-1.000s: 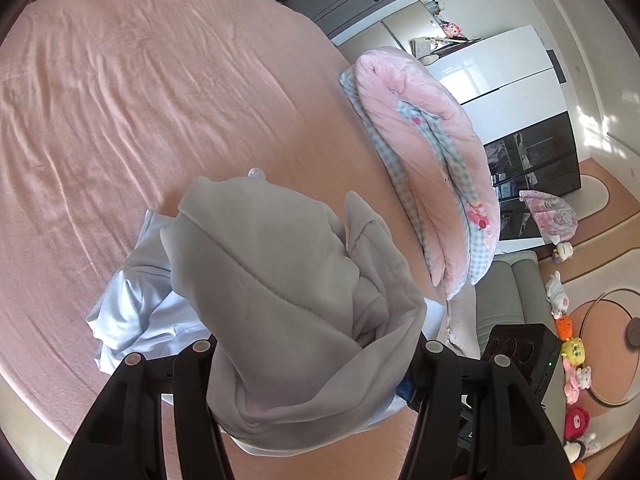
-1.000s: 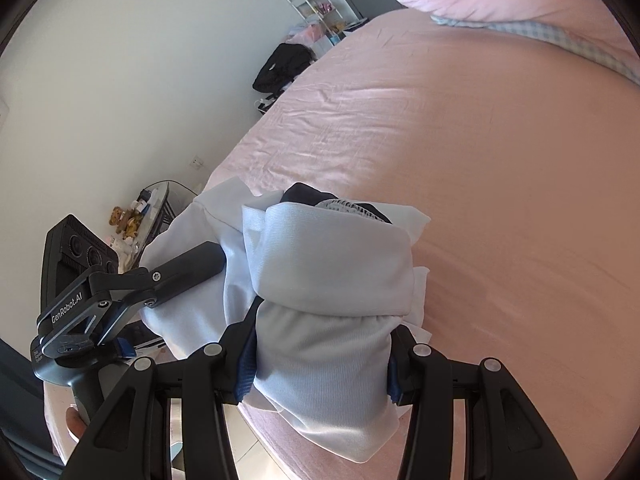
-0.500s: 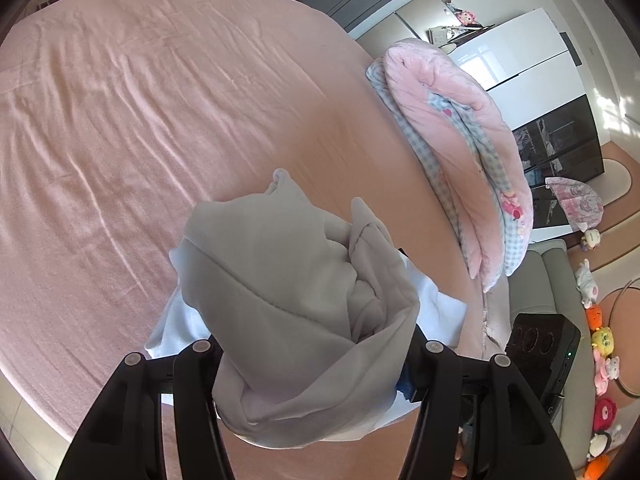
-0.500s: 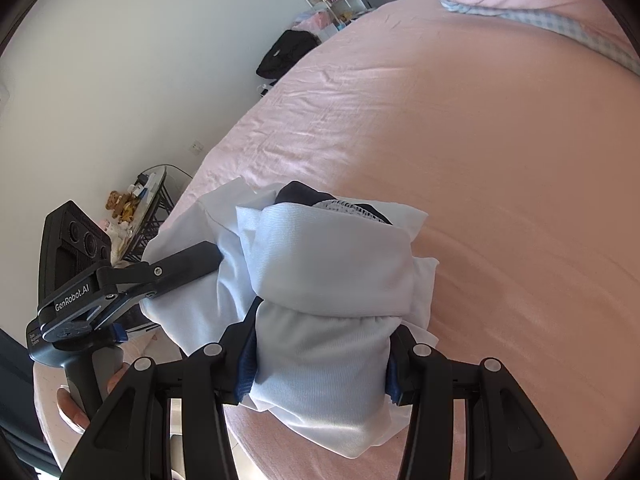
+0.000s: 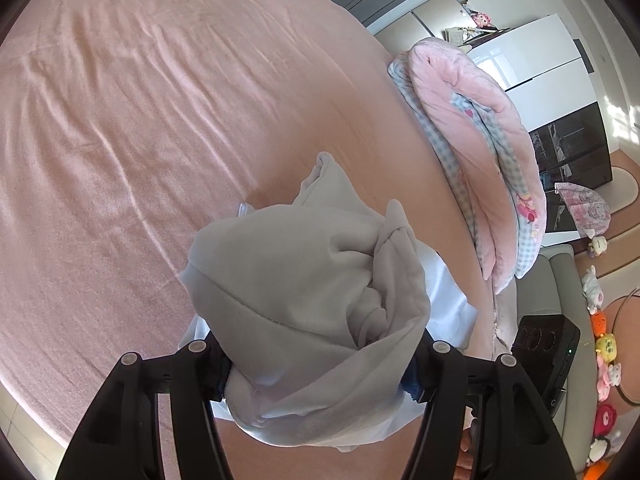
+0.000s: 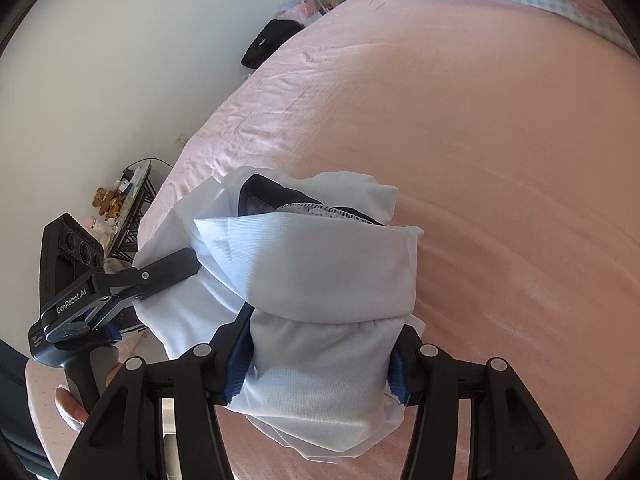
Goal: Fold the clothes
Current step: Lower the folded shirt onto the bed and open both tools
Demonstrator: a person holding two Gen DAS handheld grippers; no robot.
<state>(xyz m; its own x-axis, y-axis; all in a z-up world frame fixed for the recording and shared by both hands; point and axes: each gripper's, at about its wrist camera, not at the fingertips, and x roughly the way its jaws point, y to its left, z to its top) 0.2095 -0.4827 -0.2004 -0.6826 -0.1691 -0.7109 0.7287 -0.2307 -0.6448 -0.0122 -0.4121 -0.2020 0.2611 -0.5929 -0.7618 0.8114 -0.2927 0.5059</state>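
A folded bundle of pale blue-white clothing (image 6: 320, 280) with a dark navy collar (image 6: 280, 196) is held over the pink bed (image 6: 480, 140). In the left wrist view the same bundle (image 5: 304, 292) looks grey and bunched. My left gripper (image 5: 316, 368) is shut on one side of it. It also shows in the right wrist view (image 6: 168, 268), clamped on the bundle's left edge. My right gripper (image 6: 318, 372) is shut on the other side. Both sets of fingertips are buried in cloth.
A folded pink quilt (image 5: 480, 152) with checked lining lies along the bed's far edge. White cabinets (image 5: 532, 52), a grey sofa (image 5: 560, 280) and stuffed toys (image 5: 604, 360) stand beyond. A small rack (image 6: 136, 184) and dark clothes (image 6: 268, 44) are by the wall.
Both grippers have carried the bundle forward over the bed, away from the near edge. The cloth has lifted and bunched tighter. Both grips are unchanged.
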